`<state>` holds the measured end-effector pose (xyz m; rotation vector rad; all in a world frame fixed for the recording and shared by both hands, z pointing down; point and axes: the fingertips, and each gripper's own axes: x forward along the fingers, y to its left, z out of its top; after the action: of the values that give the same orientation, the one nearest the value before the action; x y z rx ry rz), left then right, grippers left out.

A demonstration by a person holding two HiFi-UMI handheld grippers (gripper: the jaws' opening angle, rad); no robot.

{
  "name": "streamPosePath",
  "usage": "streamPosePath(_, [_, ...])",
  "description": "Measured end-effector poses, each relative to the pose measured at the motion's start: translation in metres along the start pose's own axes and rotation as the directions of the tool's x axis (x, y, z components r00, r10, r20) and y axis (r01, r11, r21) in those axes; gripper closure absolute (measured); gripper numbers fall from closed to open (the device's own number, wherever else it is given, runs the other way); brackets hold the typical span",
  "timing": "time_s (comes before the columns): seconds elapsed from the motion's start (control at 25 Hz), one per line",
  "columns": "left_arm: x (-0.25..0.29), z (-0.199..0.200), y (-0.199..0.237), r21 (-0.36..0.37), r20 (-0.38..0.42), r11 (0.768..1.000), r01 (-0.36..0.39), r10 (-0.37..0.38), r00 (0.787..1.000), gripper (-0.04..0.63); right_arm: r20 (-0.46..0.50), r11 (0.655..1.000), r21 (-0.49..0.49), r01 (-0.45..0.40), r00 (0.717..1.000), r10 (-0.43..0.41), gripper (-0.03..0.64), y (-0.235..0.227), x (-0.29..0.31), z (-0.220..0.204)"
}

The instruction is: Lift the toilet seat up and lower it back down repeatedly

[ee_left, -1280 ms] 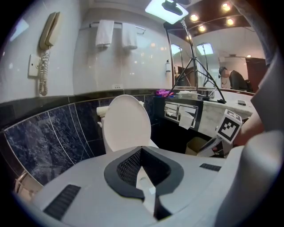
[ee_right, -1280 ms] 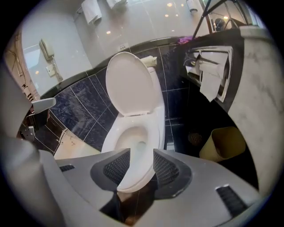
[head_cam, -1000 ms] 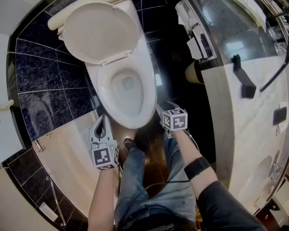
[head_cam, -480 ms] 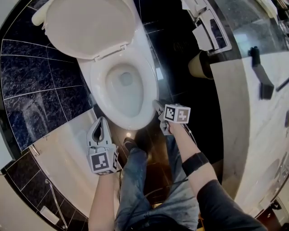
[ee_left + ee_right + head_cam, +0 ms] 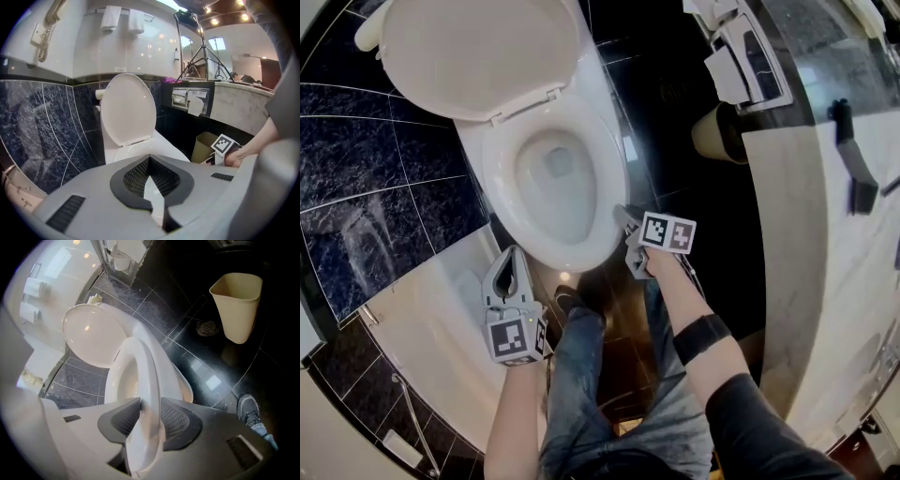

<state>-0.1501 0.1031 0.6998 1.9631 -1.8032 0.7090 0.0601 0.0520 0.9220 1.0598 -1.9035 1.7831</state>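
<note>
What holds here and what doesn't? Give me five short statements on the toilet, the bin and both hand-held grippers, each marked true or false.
1. The toilet lid stands raised. True.
2. The toilet seat is lifted against the lid. False: it lies down on the bowl.
3. The right hand-held gripper is empty. False: its jaws, which have just been closing, clasp the seat's front rim.
4. The left hand-held gripper holds nothing. True: its jaws are together, clear of the toilet.
5. The waste bin lies tipped over. False: it stands upright on the dark floor.
</note>
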Motion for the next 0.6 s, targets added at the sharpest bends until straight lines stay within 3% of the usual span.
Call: streamPosePath(0.6, [0.004, -0.016, -0.009, -0.012, -0.03, 1.0, 0.024, -0.025, 0.999, 0.595, -0.014, 0.994, 0.096, -0.058, 0.998, 0.059, 0.492, 0.003, -0.005, 0.004])
